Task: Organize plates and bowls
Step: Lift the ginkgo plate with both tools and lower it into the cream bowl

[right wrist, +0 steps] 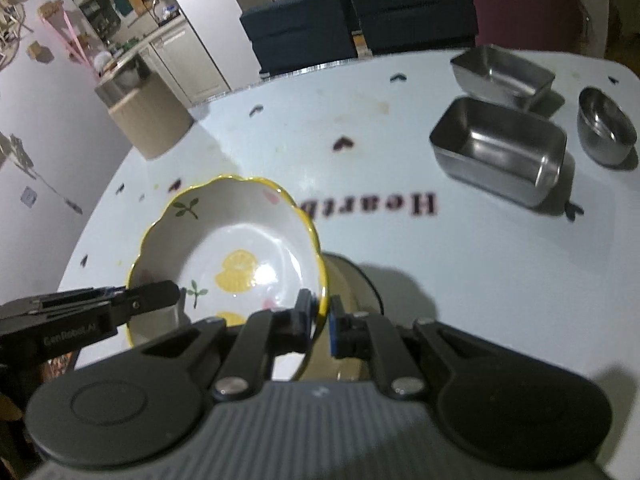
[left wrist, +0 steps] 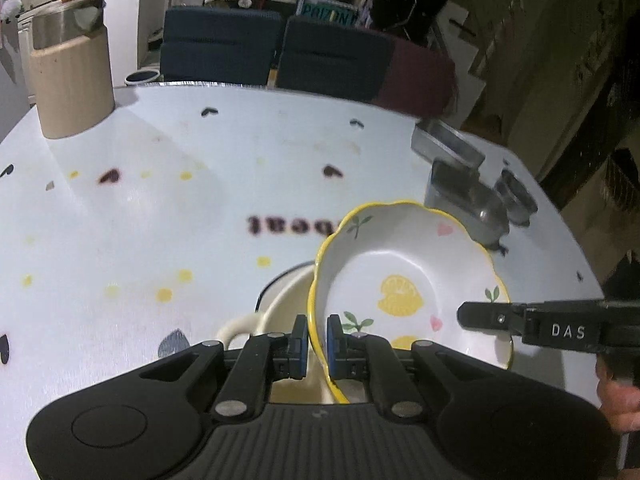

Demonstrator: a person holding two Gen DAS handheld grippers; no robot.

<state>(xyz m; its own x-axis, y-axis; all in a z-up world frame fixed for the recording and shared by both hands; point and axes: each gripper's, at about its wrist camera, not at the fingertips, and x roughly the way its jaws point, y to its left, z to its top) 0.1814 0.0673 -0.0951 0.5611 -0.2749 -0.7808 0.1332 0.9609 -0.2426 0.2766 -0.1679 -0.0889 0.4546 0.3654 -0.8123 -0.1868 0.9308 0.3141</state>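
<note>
A: Nearest the lens, the left gripper (left wrist: 317,346) has its blue pads nearly together on the yellow scalloped rim of the lemon-print bowl (left wrist: 404,276).

B: Same on my side. The right gripper (right wrist: 320,326) is pinched down on the opposite rim of that bowl (right wrist: 236,248), jaws almost closed with only the rim between them.

A: So both tools hold one bowl, each on its own edge. It sits tilted, above a cream enamel mug (left wrist: 280,300) with a dark rim and a curved handle toward the left.

B: From the right wrist I only see the mug's side (right wrist: 352,284) peeking out beyond the bowl. Whether bowl and mug touch, I cannot tell.

A: Further out is the white tablecloth (left wrist: 180,208) printed with hearts, yellow dots and lettering.

B: On it, well apart from the bowl, two rectangular steel containers, the nearer (right wrist: 500,152) and the farther (right wrist: 504,72), with a small round steel bowl (right wrist: 606,132) just beside them.

A: At the far left of the table stands a beige cylindrical container (left wrist: 70,72). Dark blue chairs (left wrist: 218,46) line the far edge.
</note>
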